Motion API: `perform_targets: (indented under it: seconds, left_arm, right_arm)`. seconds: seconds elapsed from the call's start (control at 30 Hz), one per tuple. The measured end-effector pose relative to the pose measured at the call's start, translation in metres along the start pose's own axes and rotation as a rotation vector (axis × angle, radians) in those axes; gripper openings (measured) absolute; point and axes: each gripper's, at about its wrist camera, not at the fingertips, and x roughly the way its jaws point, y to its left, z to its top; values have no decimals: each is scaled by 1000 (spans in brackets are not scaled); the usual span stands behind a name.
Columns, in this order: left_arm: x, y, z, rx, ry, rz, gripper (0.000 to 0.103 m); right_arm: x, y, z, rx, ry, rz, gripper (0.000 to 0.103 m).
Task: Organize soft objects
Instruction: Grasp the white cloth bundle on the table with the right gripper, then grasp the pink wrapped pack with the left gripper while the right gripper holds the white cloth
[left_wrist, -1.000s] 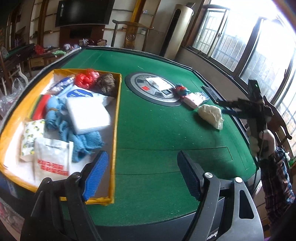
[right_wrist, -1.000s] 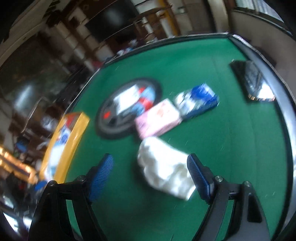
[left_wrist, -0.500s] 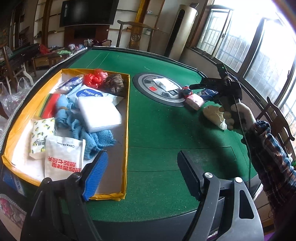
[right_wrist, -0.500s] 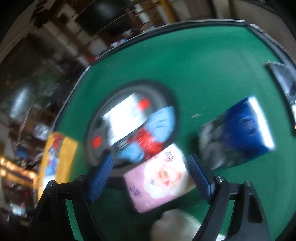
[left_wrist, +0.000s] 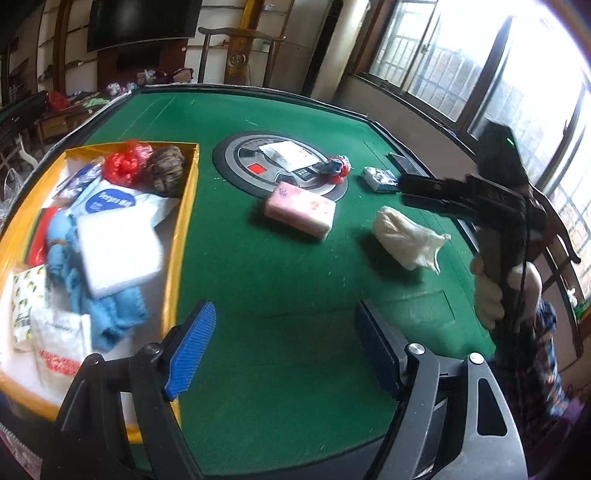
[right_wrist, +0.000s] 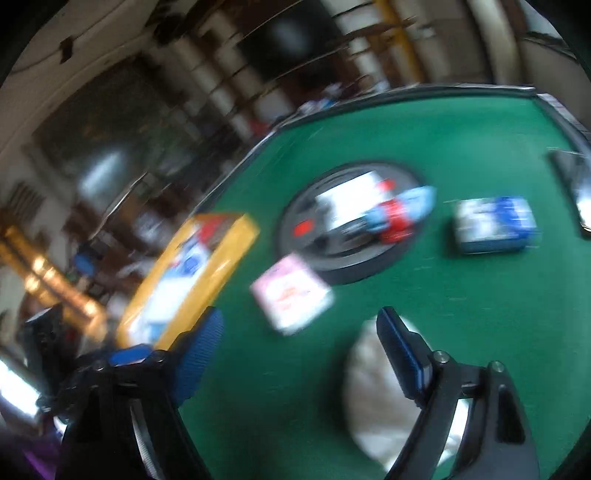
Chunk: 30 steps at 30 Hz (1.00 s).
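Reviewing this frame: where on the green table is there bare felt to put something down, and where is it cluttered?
Bare felt lies between the yellow box and the pink pack, in front of the left gripper, and beyond the round centre panel. It is crowded inside the box, and around the panel, where the pink pack, the red-and-blue item, blue pack and white bundle sit close together.

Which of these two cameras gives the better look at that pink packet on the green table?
The left wrist view. There the pink packet lies sharp and whole on the green table, beside the round centre panel. The right wrist view shows it whole too, but smeared by motion blur.
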Motion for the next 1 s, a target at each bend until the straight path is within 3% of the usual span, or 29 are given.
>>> perform_targets:
  seconds: [0.1,0.2,0.37,0.5,0.63,0.77,0.9,0.93,0.97,1.0]
  left_arm:
    - [28,-7,19,-54,26,-4,77]
    - [56,-12,40,-114,13,-5,77]
    - [95,-14,65,-172,-8,26,77]
    - [123,-13,83,-154,-15,141,77]
    - [143,-15,86,-158,11,167,77]
    - [160,-32,80,-109,35,185,88]
    - [167,-53,76,6,43,186,88]
    - [169,-58,75,43,56,182,82]
    - [170,-63,76,75,66,175,61]
    - [167,-66,75,88,57,152,50]
  right_arm:
    - [-7,-43,-10,144,-33,19,84]
    - [-1,-65,-12,245,0,-21,84]
    - [-9,-67,-11,246,-19,-25,84]
    - [-9,-66,-13,229,-5,-33,84]
    - [-8,-61,-15,191,8,-54,84]
    - [-7,-60,-15,184,11,-65,84]
    - [-8,-64,-15,200,7,-68,84]
    - [-6,-64,-15,199,10,-71,84]
    - [-6,-64,-15,196,12,-76,84]
    - [-5,-63,-15,192,13,-83,84]
